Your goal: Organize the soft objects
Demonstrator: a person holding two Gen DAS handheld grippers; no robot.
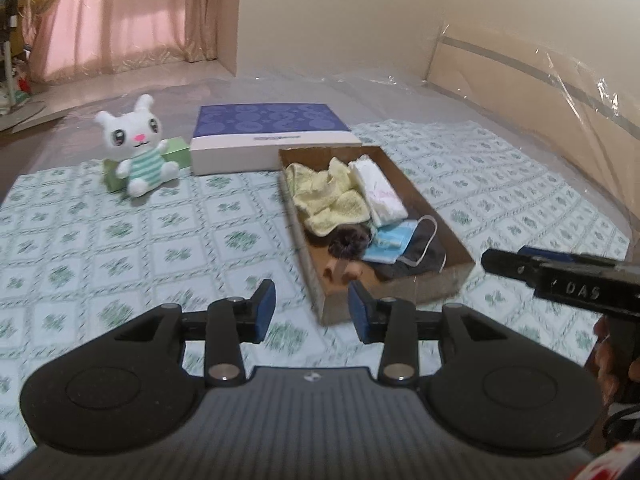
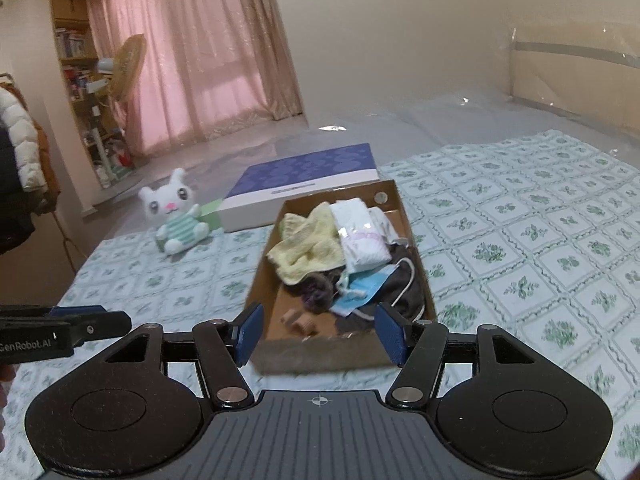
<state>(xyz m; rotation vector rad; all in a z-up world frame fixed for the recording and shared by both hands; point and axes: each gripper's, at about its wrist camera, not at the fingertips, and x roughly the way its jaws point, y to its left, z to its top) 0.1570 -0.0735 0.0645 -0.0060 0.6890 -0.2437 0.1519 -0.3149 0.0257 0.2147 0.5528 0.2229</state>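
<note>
On the bed's green-patterned quilted cover (image 2: 520,240), your shallow brown cardboard box (image 1: 436,216) holds a crumpled yellow knitted cloth (image 1: 328,196), while a fluffy white plush rabbit (image 1: 138,148) sits well apart. Your left hand-held gripper (image 1: 312,308) and right hand-held gripper (image 2: 318,334) both gape empty.

Both wrist views over box (image 1: 436,208)

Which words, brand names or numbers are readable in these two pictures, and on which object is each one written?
"GenRobot.AI": on the side of the left gripper, seen from the right wrist view.
"DAS": on the side of the right gripper, seen from the left wrist view; the first characters are unclear.
Dark strip of print on the white edge of the purple box: too small to read.
Pink print on the white packet: too blurred to read.
</note>
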